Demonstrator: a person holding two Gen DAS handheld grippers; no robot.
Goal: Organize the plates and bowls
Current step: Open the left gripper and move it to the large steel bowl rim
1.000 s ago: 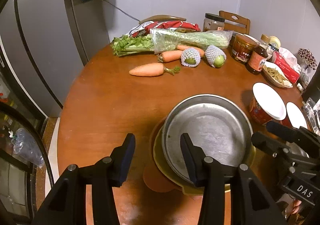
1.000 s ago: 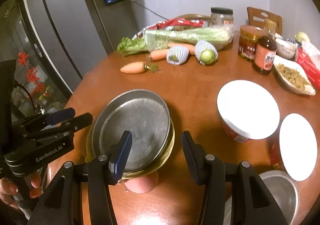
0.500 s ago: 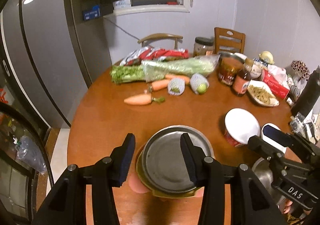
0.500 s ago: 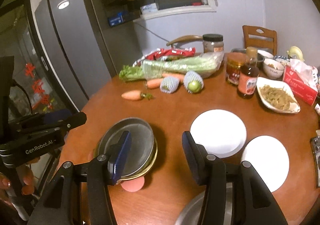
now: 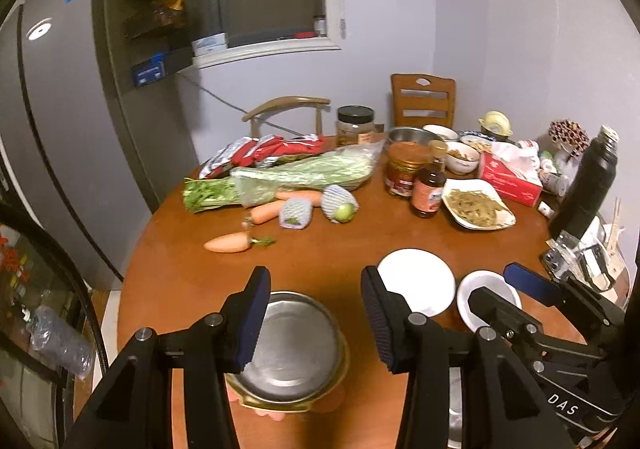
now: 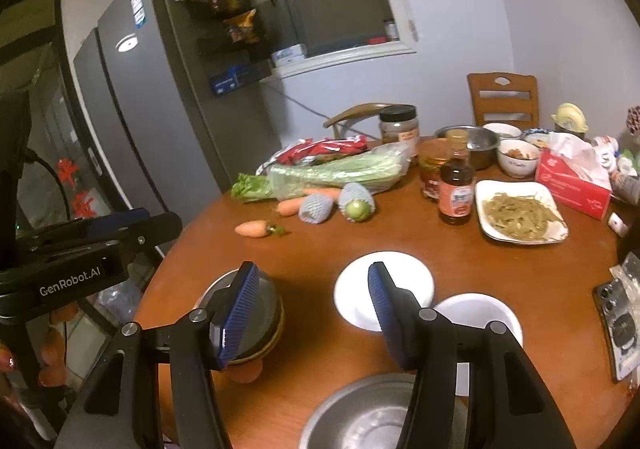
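A metal plate (image 5: 292, 341) lies on a yellow bowl (image 5: 280, 405) with something pink under it, near the front edge of the round wooden table (image 5: 320, 249). My left gripper (image 5: 316, 313) hangs above that stack, open and empty. Two white round dishes (image 5: 416, 281) (image 5: 488, 297) sit to its right. My right gripper (image 6: 312, 305) hovers between the metal plate (image 6: 266, 309) and the nearer white dish (image 6: 360, 289); its jaws are opening with nothing between them. A metal bowl (image 6: 368, 421) lies just below it. Each gripper shows in the other's view (image 5: 496, 285) (image 6: 160, 219).
Carrots (image 5: 228, 243), bagged celery (image 5: 304, 173), netted fruit, jars, a sauce bottle (image 5: 428, 189), a dish of food (image 5: 476, 205) and a red tissue box (image 5: 508, 177) fill the far half. A black flask (image 5: 584, 185) and a phone (image 6: 620, 313) sit right. A fridge (image 5: 60, 129) stands left.
Both grippers have risen and drawn back from the plate stack, which now looks smaller and lower. The right gripper's jaws stand a little wider.
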